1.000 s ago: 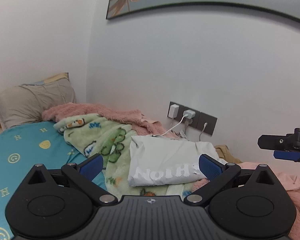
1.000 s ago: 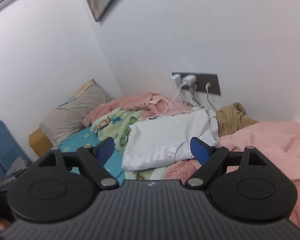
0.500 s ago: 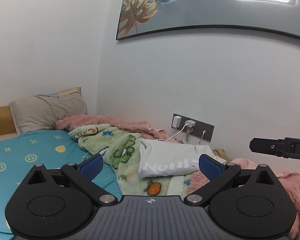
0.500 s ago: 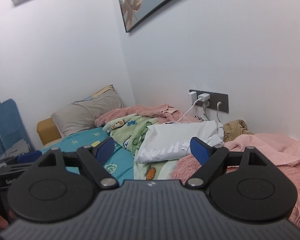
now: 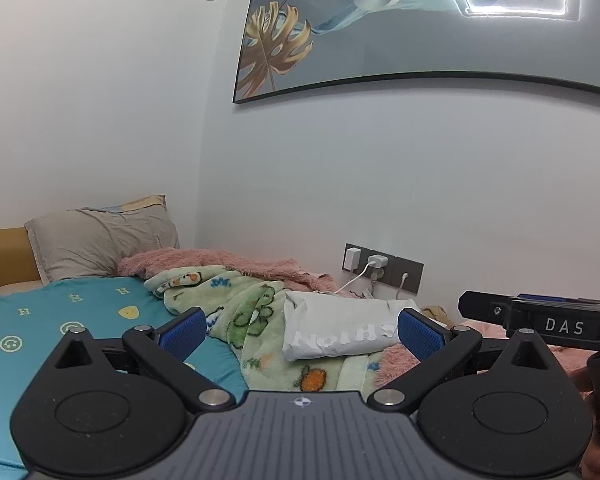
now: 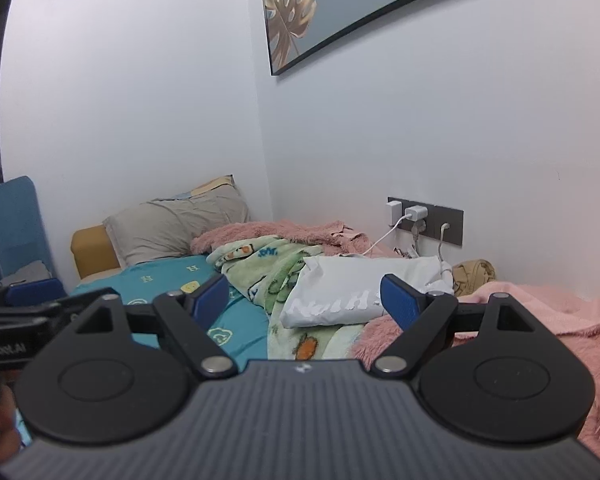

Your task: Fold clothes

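- Left wrist view looks low across a bed with a teal sheet printed with smiley faces (image 5: 72, 312), which fills the lower left; a grey pillow (image 5: 100, 244) leans at its head against a white wall.
- A large framed picture of a gold leaf on grey-blue (image 5: 400, 28) hangs on the wall above the bed.
- A fluffy pink blanket (image 6: 540, 312) covers the right side of the bed and runs along the wall behind the other bedding.
- A pale green fleece blanket with cartoon animal prints (image 5: 244, 304) lies crumpled in the middle of the bed.
- The folded white garment with white lettering (image 5: 340, 328) rests on the green fleece blanket, near the wall, as a flat, tidy rectangular packet with its printed edge facing the cameras; its letters read upside down.
- The left gripper (image 5: 300, 330) hangs above the bed with its blue pads spread wide and nothing between them, well short of the garment.
- The right gripper (image 6: 304, 300) is likewise spread wide and empty, level with the other.
- A dark wall socket strip with white chargers (image 6: 424, 220) sits just above the garment.
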`<action>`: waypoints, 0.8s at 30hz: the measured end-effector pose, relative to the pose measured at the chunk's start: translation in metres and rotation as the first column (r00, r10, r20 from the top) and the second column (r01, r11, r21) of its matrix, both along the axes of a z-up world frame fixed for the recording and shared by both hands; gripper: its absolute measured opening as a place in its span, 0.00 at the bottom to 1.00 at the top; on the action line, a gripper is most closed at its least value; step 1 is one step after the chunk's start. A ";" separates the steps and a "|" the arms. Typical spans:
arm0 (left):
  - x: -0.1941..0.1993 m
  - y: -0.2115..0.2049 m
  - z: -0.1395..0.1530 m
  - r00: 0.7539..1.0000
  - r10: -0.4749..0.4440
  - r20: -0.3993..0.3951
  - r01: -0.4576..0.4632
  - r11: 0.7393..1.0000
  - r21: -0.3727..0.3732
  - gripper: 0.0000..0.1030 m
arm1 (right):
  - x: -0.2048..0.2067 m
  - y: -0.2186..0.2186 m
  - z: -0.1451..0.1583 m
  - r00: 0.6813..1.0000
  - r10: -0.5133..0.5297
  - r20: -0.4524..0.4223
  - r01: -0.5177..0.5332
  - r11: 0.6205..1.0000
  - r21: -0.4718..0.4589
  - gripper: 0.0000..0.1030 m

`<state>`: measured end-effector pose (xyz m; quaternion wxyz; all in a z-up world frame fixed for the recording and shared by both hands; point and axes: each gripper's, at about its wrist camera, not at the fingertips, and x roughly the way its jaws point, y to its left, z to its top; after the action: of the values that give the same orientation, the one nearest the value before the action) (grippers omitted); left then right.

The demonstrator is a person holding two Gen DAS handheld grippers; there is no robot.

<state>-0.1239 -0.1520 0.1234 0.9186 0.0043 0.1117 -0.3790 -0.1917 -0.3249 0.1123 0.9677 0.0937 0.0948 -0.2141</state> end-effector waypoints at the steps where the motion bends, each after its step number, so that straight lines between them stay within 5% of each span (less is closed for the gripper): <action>1: 0.001 0.000 -0.001 1.000 -0.001 0.001 0.001 1.000 0.002 1.00 | 0.001 0.000 -0.002 1.000 -0.002 0.001 0.002 1.000 0.006 0.82; 24: 0.020 -0.007 -0.029 0.999 0.036 -0.010 -0.036 0.998 0.059 1.00 | 0.016 0.001 -0.024 0.999 -0.025 -0.028 0.024 0.999 -0.034 0.82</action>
<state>-0.1039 -0.1588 0.0944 0.9242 0.0274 0.1281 -0.3589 -0.1761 -0.3238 0.0884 0.9649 0.0757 0.1040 -0.2290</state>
